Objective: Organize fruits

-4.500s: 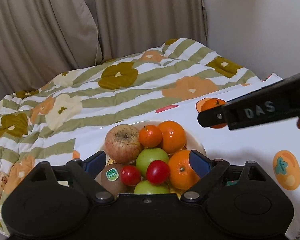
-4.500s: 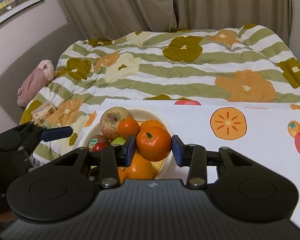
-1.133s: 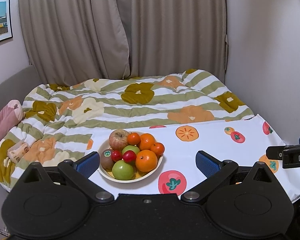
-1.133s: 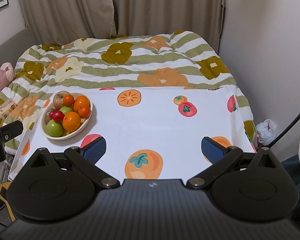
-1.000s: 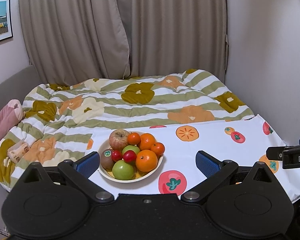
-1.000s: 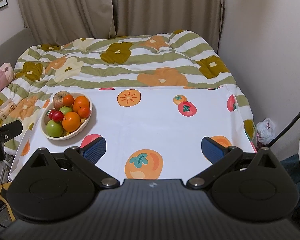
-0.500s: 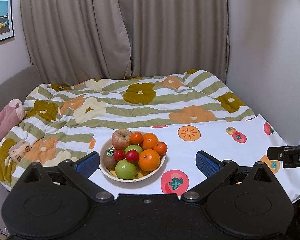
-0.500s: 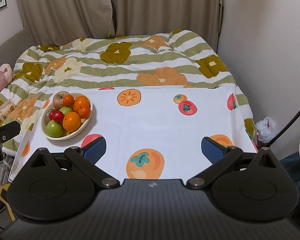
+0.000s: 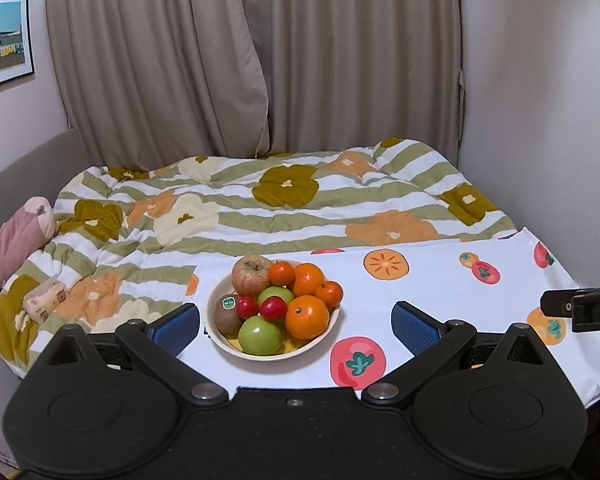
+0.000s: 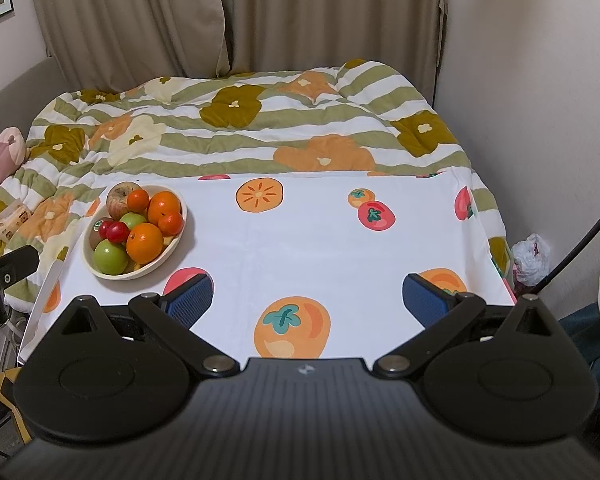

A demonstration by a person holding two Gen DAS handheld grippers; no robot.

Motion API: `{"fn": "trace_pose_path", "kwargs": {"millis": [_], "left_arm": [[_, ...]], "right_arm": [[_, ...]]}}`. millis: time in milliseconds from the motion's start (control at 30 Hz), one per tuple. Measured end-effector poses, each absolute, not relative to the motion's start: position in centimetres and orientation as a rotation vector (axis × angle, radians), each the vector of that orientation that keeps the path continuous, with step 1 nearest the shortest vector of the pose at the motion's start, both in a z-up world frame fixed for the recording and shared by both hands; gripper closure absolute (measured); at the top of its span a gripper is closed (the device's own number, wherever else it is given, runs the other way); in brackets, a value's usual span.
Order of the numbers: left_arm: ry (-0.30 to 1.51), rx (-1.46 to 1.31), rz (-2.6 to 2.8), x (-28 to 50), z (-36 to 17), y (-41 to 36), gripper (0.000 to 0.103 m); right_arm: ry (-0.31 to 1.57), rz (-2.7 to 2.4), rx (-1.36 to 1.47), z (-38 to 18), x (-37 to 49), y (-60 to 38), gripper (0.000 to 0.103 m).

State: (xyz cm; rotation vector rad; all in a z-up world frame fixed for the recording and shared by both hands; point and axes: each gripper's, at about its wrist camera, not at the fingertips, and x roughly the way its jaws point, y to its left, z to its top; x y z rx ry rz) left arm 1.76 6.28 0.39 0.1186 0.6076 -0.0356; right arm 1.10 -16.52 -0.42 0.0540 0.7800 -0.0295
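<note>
Fruits heaped in a cream bowl [image 9: 332,330] at the left end of the desk [image 10: 300,248], close to its far-left corner. Desk covered by a white cloth printed with persimmons and tomatoes. Bowl contents: russet apple [image 9: 251,275] at the back, two large oranges [image 9: 307,317], two small mandarins [image 9: 329,294], two green apples [image 9: 259,335], two red cherry tomatoes [image 9: 273,308], one kiwi [image 9: 227,315] bearing a green sticker. All fruit inside the rim; none loose on the cloth.

Left tool [image 9: 296,322]: spread wide, blue pads apart, nothing between them, held back from the near edge with the bowl framed between the fingers but untouched.

Right tool [image 10: 307,294]: likewise spread wide and empty, positioned over the near edge toward the right half of the desk, well apart from the bowl.

Beyond the far edge: bed with striped floral quilt [image 10: 240,128], beige curtains [image 9: 260,60] behind.
</note>
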Motion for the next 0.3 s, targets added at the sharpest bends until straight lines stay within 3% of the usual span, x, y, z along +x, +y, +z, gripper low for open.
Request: {"fn": "trace_pose_path", "kwargs": {"millis": [300], "left_arm": [[0.596,0.113,-0.047,1.58,0.5,6.29,0.0]], "right_arm": [[0.78,-0.029,0.054,-0.45,1.12,-16.55,0.0]]}}
